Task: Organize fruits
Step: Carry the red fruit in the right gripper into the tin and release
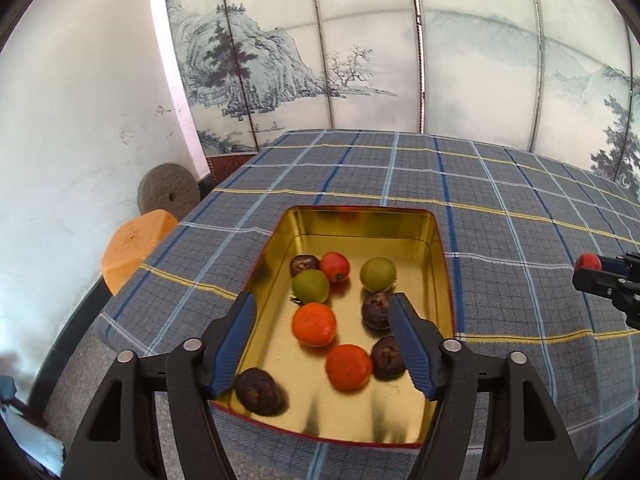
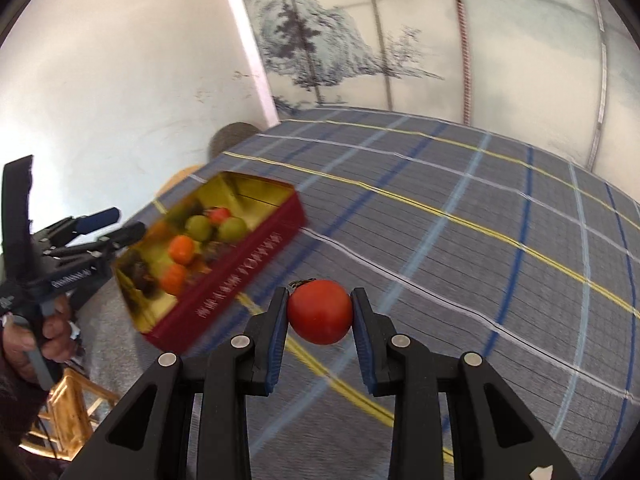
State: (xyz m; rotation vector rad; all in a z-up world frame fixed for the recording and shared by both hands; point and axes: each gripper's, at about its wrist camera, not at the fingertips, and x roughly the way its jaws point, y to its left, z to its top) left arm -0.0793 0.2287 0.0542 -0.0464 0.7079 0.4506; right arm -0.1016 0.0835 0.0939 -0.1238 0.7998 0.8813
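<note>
A gold-lined tin (image 1: 438, 264) with red outer walls sits on the plaid tablecloth. It holds two oranges (image 1: 314, 324), two green fruits (image 1: 378, 274), a small red fruit (image 1: 335, 266) and several dark wrinkled fruits (image 1: 258, 390). My left gripper (image 1: 324, 344) is open and empty, its fingers spread above the tin's near half. My right gripper (image 2: 320, 314) is shut on a red tomato-like fruit (image 2: 320, 311) above the cloth, to the right of the tin (image 2: 240, 268). It also shows at the right edge of the left wrist view (image 1: 588, 270).
The plaid tablecloth (image 1: 500, 208) reaches back to a painted screen (image 1: 360, 60). An orange stool (image 1: 134, 244) and a round millstone (image 1: 168, 194) stand left of the table by a white wall. A wooden frame (image 2: 68, 412) is below the table's left side.
</note>
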